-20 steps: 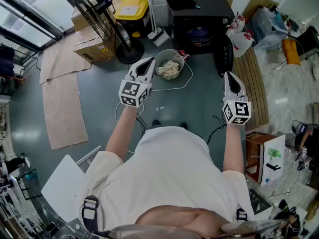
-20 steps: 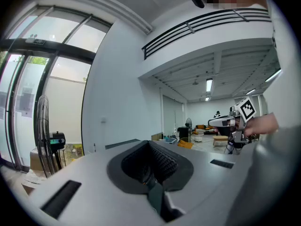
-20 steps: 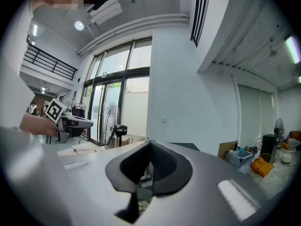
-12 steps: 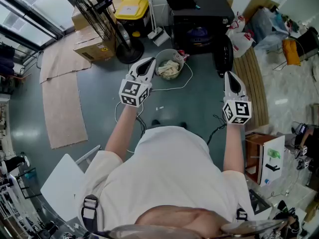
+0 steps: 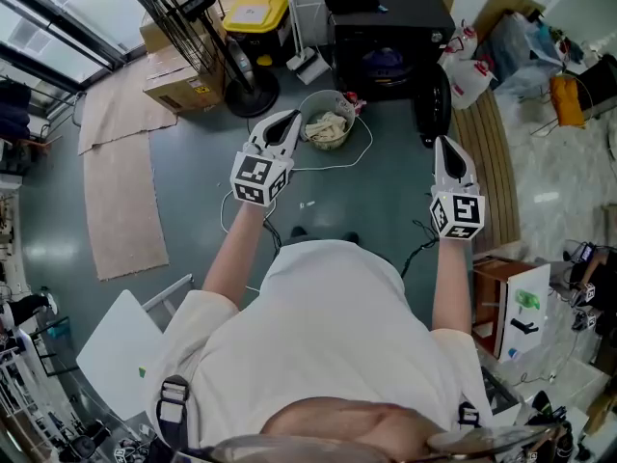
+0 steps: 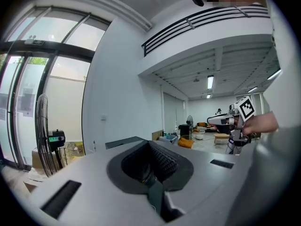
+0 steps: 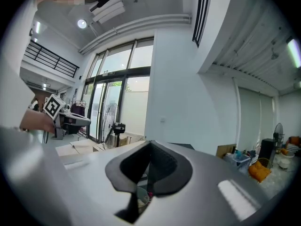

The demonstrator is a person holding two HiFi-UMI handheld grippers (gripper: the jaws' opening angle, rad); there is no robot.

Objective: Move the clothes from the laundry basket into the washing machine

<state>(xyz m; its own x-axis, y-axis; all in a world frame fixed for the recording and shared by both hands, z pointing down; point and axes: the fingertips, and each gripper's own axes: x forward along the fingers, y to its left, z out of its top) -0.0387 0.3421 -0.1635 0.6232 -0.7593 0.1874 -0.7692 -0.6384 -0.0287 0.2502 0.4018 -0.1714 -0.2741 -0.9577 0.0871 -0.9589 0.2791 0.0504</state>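
Observation:
A round laundry basket [image 5: 328, 112] with pale clothes [image 5: 326, 128] in it stands on the grey floor, in front of the black washing machine [image 5: 386, 13]. The machine's door [image 5: 434, 104] hangs open, and a purple item [image 5: 384, 63] shows in the drum. My left gripper [image 5: 287, 120] is shut and empty, held in the air just left of the basket. My right gripper [image 5: 442, 147] is also shut and empty, to the right of the basket near the door. In the left gripper view its jaws [image 6: 151, 171] meet, and the right gripper [image 6: 233, 120] shows far off.
A standing fan [image 5: 207, 37], a cardboard box [image 5: 178, 83] and a yellow bin [image 5: 254, 14] stand at the back left. A rug [image 5: 120, 201] lies on the left. White bottles [image 5: 465, 66] and a wooden bench [image 5: 492, 162] are to the right. A white cable [image 5: 333, 167] runs across the floor.
Both grippers hold their places and stay shut. Only the head view has shifted a little.

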